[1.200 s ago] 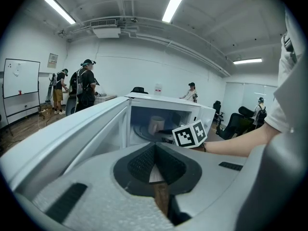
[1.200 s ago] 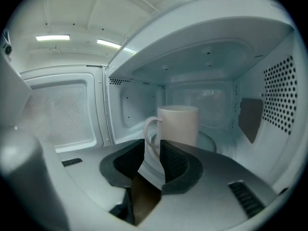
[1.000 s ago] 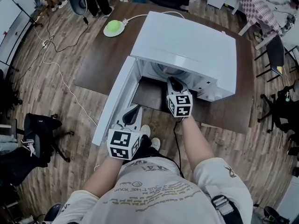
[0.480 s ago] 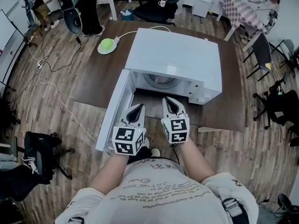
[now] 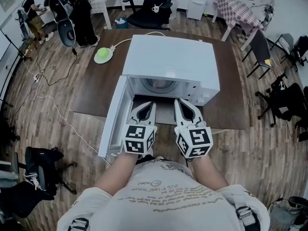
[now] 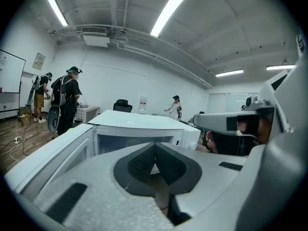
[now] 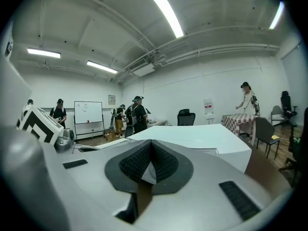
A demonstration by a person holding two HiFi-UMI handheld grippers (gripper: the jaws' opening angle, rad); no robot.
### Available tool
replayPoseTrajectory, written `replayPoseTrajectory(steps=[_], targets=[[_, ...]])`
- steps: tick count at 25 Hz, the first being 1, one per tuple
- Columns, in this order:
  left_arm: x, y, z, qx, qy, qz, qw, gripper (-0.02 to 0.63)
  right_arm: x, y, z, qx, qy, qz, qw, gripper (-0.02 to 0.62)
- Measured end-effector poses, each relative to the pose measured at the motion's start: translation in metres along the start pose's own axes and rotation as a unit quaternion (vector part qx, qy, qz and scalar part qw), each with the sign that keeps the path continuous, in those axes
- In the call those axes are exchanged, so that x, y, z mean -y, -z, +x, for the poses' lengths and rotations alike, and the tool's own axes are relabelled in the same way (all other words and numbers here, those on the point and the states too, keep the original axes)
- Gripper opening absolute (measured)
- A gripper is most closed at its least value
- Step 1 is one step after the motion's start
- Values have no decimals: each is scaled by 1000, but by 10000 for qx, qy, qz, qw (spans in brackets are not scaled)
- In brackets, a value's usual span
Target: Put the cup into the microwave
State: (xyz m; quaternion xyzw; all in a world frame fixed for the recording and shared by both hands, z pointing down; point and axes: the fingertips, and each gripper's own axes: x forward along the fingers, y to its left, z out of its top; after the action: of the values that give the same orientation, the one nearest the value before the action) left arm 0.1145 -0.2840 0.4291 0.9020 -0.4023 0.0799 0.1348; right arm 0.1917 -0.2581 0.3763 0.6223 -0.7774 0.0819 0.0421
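Observation:
A white microwave [image 5: 168, 57] stands on a brown table [image 5: 94, 88] with its door [image 5: 115, 119] swung open to the left. A pale rounded shape [image 5: 157, 84] shows inside the cavity; I cannot tell whether it is the cup. My left gripper [image 5: 147, 106] and right gripper [image 5: 182, 103] sit side by side just in front of the opening, both outside it. Each is shut with nothing between its pads. The left gripper [image 6: 155, 146] looks at the microwave [image 6: 139, 124] and its door [image 6: 62, 153]. The right gripper [image 7: 150, 146] looks over the microwave top [image 7: 202, 134].
A green round object [image 5: 103, 56] with a white cable lies on the table's far left. Office chairs [image 5: 149, 11], a checkered table [image 5: 238, 11] and standing people [image 5: 79, 13] are behind. A black bag [image 5: 41, 160] and a cable [image 5: 53, 112] lie on the floor at left.
Both grippers drew back from the microwave toward my body. The right one was at the cavity mouth a second ago and now sits outside, level with the left.

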Motion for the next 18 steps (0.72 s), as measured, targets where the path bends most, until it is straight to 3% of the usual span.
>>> replayPoseTrajectory(steps=[18], targets=[[-3,-11,2,-22,-80,149,9999,14,8,13,2,-83,118,135,9998,14]])
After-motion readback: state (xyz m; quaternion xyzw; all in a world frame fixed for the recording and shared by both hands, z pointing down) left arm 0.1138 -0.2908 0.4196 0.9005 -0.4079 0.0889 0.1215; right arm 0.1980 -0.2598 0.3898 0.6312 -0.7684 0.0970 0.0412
